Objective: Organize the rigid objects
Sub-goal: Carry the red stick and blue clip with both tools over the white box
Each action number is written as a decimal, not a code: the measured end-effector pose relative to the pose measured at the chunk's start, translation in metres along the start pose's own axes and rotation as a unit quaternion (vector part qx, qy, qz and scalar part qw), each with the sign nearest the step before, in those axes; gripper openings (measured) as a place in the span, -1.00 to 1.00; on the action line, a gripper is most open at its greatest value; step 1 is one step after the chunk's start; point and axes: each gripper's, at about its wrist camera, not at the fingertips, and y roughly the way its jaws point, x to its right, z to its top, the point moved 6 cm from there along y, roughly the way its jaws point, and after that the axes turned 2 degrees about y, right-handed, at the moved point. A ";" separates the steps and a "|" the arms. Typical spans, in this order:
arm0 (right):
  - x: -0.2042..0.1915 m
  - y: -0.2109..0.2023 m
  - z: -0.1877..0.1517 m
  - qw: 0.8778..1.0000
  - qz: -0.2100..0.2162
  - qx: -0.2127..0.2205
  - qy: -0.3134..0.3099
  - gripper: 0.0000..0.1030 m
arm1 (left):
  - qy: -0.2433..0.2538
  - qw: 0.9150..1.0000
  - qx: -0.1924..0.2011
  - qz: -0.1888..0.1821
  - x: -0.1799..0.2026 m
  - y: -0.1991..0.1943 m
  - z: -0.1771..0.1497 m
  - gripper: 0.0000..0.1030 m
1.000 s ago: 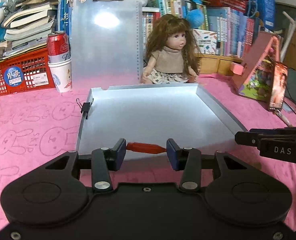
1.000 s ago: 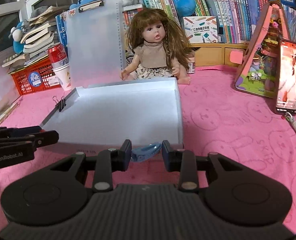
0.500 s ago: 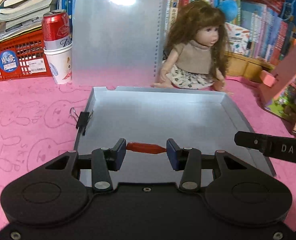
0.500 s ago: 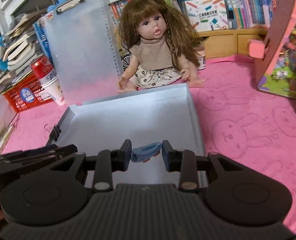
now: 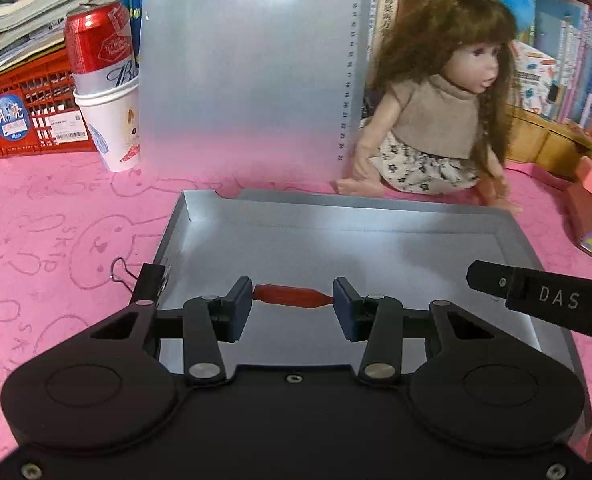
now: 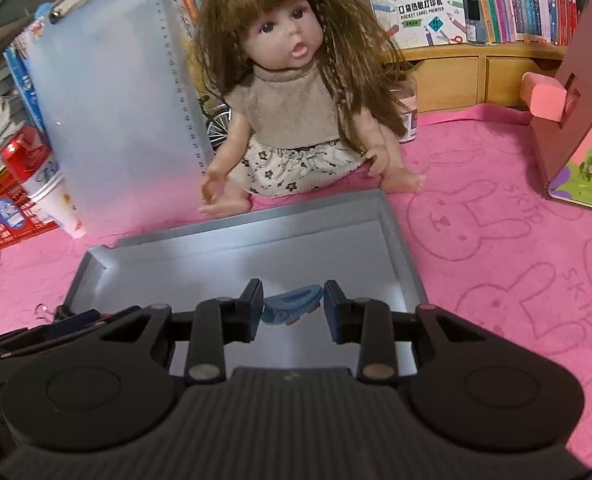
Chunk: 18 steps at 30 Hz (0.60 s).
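A slim red piece (image 5: 291,295) spans the clamped left gripper (image 5: 292,304), a blue ridged clip (image 6: 292,309) the right gripper (image 6: 293,309), both tilted over the grey tray (image 5: 376,208).

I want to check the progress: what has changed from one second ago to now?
Both claws moved forward over the grey tray; the doll now looks nearer. The left claw still grips the red piece, and the right claw still grips the blue piece. Nothing was released. The tray, the doll and the binder clip kept their places.
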 end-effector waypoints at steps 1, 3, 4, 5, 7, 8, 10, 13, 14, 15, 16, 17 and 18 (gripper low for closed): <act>0.000 0.003 0.001 1.000 -0.002 0.000 -0.001 -0.27 | -0.001 1.000 -0.001 0.001 0.000 0.003 0.000 -0.18; -0.001 0.009 0.003 1.000 -0.005 0.000 -0.003 -0.27 | 0.000 1.000 -0.002 0.004 -0.001 0.008 0.001 -0.18; -0.002 0.012 0.004 1.000 -0.007 0.001 -0.005 -0.27 | 0.002 1.000 -0.001 0.006 -0.001 0.011 0.002 -0.18; -0.003 0.015 0.005 1.000 -0.009 0.001 -0.007 -0.27 | 0.002 1.000 -0.001 0.008 -0.002 0.013 0.003 -0.18; -0.005 0.020 0.007 1.000 -0.013 0.003 -0.013 -0.27 | 0.001 1.000 0.000 0.013 -0.003 0.017 0.004 -0.18; -0.006 0.023 0.007 1.000 -0.015 0.003 -0.015 -0.27 | 0.000 1.000 0.000 0.014 -0.004 0.019 0.005 -0.18; -0.007 0.027 0.008 1.000 -0.019 0.003 -0.021 -0.27 | -0.004 1.000 -0.001 0.016 -0.005 0.024 0.006 -0.18; -0.008 0.032 0.008 0.999 -0.023 0.004 -0.023 -0.27 | -0.005 1.000 -0.001 0.019 -0.007 0.029 0.007 -0.18; -0.007 0.033 0.008 0.999 -0.024 0.004 -0.021 -0.27 | -0.002 1.000 0.001 0.020 -0.006 0.030 0.007 -0.18; -0.006 0.035 0.008 1.000 -0.024 0.004 -0.019 -0.27 | 0.000 1.000 0.002 0.020 -0.005 0.030 0.008 -0.18; -0.005 0.036 0.009 1.000 -0.024 0.005 -0.017 -0.27 | 0.001 1.000 0.003 0.019 -0.004 0.031 0.009 -0.18; -0.005 0.036 0.009 1.000 -0.025 0.005 -0.016 -0.27 | 0.000 1.000 0.003 0.018 -0.003 0.031 0.009 -0.17; -0.004 0.037 0.009 1.000 -0.025 0.006 -0.016 -0.27 | -0.001 1.000 0.003 0.017 -0.003 0.032 0.010 -0.18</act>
